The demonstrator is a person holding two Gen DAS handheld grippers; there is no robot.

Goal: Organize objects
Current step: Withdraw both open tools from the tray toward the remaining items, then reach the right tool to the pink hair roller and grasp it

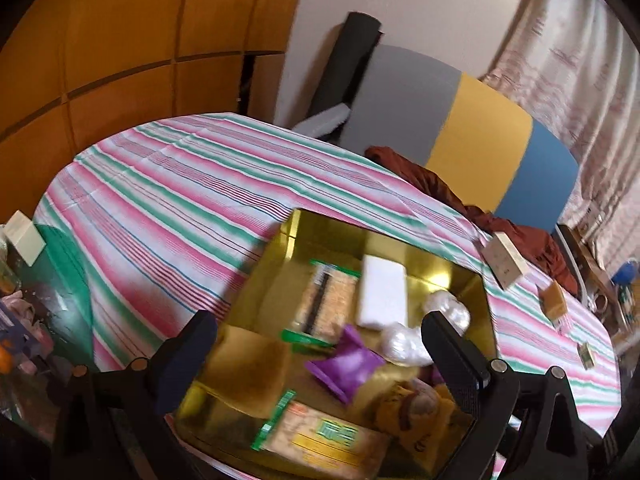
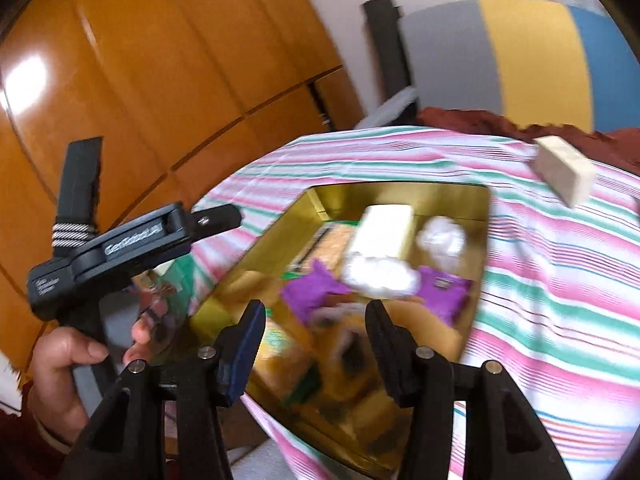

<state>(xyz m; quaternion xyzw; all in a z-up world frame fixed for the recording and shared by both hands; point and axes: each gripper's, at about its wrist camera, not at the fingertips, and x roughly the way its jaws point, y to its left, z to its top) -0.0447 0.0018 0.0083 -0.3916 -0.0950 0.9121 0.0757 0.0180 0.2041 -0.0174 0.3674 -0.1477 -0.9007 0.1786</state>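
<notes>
A: Tray (image 1: 486, 280) on striped counter (image 1: 168, 184), packets inside. Both jaws released, empty.
B: Right gripper (image 2: 316, 332) hangs directly over packets; white box (image 2: 382, 230) beyond, long axis pointing away. Left gripper (image 1: 320, 344) beside.

A shiny gold tray (image 1: 472, 280) sits on the striped bed near its front edge, packed with things: a white flat box (image 1: 383, 294) lying toward the far side, a green-edged cracker packet (image 1: 330, 298) beside it, crumpled clear plastic bags (image 1: 404, 344), a purple packet (image 1: 346, 366) and another cracker packet (image 1: 320, 436) at the near end. A cream box (image 1: 505, 262) lies on the sheet beyond the tray's far right corner.
</notes>
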